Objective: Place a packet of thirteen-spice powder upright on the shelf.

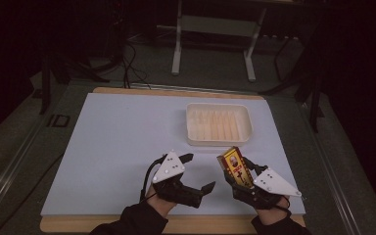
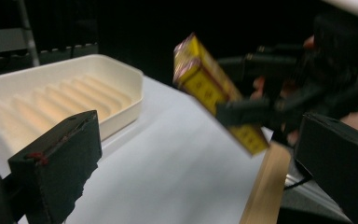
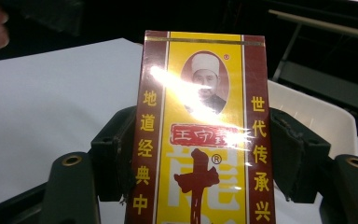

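Observation:
A tall yellow and dark-red box with Chinese lettering and a small portrait stands tilted above the table's front right, and my right gripper is shut on its lower half. In the right gripper view both pads press the narrow sides of the box, with that gripper around it. My left gripper hovers just left of the box, jaws wide apart and empty. Its own view shows the box held up by the right gripper beyond the left gripper.
A cream ribbed tray sits empty behind the box, right of centre; it also lies left in the left gripper view as the tray. The white table sheet rests on a wooden board. A metal stand is on the floor beyond.

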`<state>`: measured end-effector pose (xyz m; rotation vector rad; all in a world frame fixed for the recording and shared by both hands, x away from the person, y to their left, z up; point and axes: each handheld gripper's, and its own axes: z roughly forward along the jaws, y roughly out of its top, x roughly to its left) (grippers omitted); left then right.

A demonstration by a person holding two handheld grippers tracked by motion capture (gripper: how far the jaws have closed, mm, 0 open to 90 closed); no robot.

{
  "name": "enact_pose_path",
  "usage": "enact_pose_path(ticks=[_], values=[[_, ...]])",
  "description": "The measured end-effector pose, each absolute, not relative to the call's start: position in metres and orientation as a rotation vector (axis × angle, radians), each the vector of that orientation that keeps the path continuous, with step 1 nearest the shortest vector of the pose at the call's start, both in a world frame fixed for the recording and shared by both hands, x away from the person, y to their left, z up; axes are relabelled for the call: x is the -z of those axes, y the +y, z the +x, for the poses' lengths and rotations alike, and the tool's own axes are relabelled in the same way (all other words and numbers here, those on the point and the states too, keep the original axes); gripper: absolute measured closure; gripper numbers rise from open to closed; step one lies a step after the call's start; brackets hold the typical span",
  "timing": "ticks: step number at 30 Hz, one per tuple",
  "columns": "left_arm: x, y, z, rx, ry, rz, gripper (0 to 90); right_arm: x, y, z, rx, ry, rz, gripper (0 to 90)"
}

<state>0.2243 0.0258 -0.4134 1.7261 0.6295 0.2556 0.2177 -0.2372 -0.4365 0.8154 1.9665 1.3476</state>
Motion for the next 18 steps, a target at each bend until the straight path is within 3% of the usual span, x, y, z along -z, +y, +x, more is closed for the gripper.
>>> enact_pose_path(ticks=[18], values=[[0.402,0.008,0.241,-0.254,0.662,1.692,1.4,0.441,-0.238,0.212,-1.462,1.896,0.715,31.9]])
